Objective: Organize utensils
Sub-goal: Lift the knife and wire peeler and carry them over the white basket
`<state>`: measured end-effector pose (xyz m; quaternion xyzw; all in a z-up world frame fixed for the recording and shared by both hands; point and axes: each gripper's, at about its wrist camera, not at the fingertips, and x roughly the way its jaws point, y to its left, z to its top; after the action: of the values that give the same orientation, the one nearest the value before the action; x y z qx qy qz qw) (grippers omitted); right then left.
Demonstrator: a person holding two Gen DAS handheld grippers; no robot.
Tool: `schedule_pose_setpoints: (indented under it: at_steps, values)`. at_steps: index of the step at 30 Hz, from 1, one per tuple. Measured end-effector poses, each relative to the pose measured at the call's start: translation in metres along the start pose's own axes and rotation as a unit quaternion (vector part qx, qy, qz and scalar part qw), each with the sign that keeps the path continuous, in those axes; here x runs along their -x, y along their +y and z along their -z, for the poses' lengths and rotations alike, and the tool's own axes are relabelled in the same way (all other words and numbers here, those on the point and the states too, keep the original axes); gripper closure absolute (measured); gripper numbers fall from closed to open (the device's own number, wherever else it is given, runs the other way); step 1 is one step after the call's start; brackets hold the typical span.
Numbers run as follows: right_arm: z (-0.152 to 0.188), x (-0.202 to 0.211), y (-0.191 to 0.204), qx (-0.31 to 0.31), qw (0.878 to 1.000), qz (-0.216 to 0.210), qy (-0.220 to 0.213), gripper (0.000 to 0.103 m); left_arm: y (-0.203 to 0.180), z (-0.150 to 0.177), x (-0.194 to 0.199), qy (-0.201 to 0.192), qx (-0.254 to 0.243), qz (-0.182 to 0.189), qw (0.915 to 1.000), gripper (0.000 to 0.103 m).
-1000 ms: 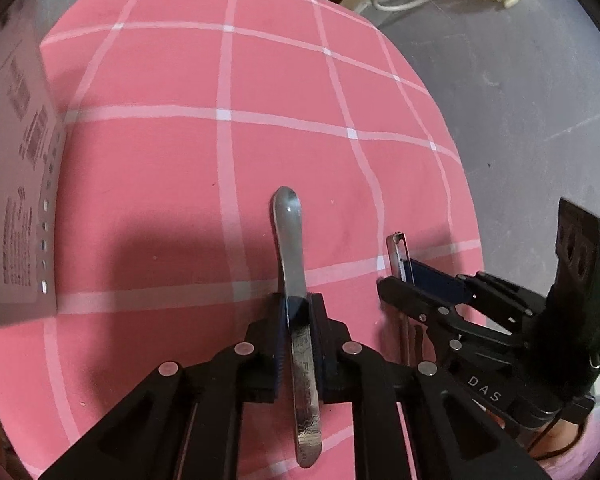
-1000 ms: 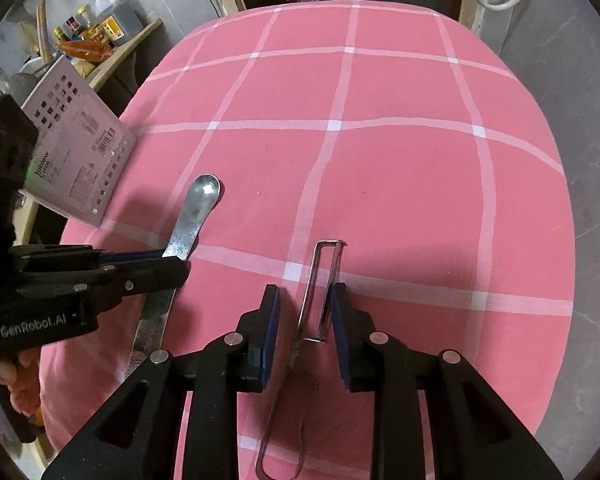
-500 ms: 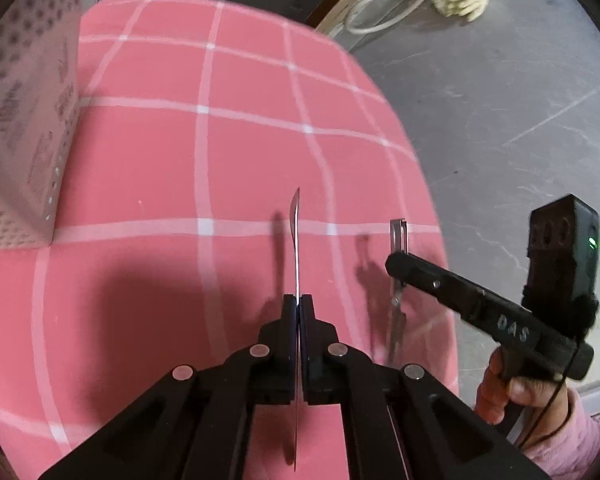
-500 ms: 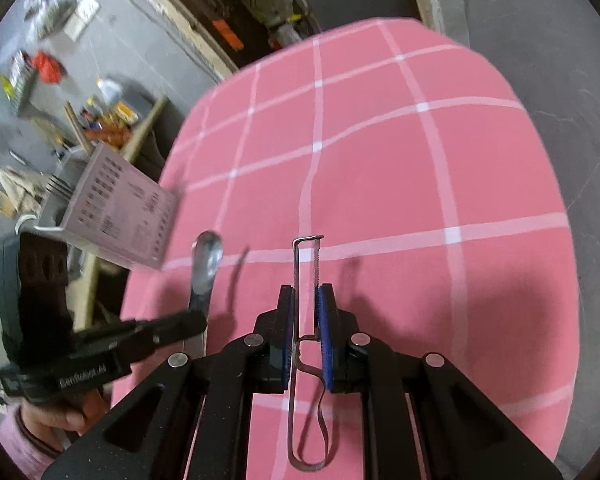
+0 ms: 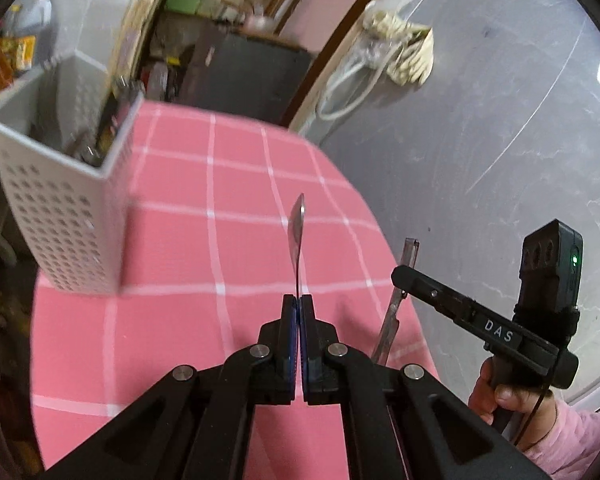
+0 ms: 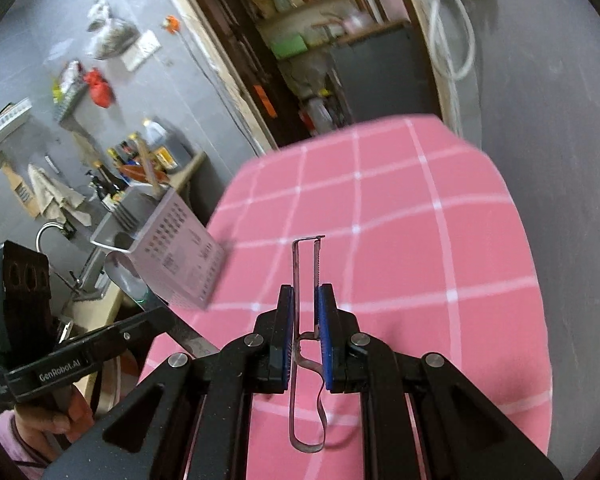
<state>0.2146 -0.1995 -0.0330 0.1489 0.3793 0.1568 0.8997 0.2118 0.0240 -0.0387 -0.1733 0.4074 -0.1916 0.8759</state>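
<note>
My left gripper (image 5: 299, 300) is shut on a steel spoon (image 5: 297, 232), which shows edge-on and points forward above the pink checked tablecloth (image 5: 180, 320). In the right wrist view the spoon's bowl (image 6: 122, 274) sticks out of the left gripper (image 6: 156, 312) beside the holder. My right gripper (image 6: 305, 292) is shut on a wire-frame peeler (image 6: 295, 268), whose handle loop hangs below the pads. The left wrist view shows the right gripper (image 5: 400, 276) with the peeler (image 5: 410, 250) off the cloth's right edge. A perforated grey utensil holder (image 5: 60, 216) stands at the left with utensils inside.
A person's hands in pink sleeves (image 5: 512, 404) hold both grippers. Grey floor (image 5: 480, 140) lies beyond the table's right edge. Behind the table are a doorway with shelves (image 6: 300, 40) and a counter with bottles (image 6: 140, 160) at the left.
Both grippers closed on their utensils and lifted them off the cloth. The spoon turned edge-on. Both views tilted up, and the utensil holder's open top came into sight.
</note>
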Motion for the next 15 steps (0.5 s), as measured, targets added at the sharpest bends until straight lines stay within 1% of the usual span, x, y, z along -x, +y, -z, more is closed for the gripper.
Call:
schedule_pose_setpoints:
  at_steps: [4, 9, 10, 15]
  values:
    - [-0.019, 0.005, 0.022, 0.017, 0.999, -0.024, -0.031, 0.092, -0.004, -0.013, 0.021, -0.032, -0.013, -0.009, 0.9994, 0.101]
    - [-0.040, 0.015, 0.046, 0.025, 0.995, -0.056, -0.073, 0.092, -0.002, -0.036, 0.049, -0.055, -0.026, -0.026, 0.9978, 0.101]
    - [-0.047, 0.016, 0.053, 0.027, 0.994, -0.067, -0.084, 0.092, -0.002, -0.042, 0.052, -0.060, -0.028, -0.028, 0.9974, 0.101]
    - [-0.079, 0.011, 0.091, 0.029, 0.984, -0.117, -0.135, 0.092, 0.009, -0.074, 0.090, -0.095, -0.029, -0.047, 0.9940, 0.101]
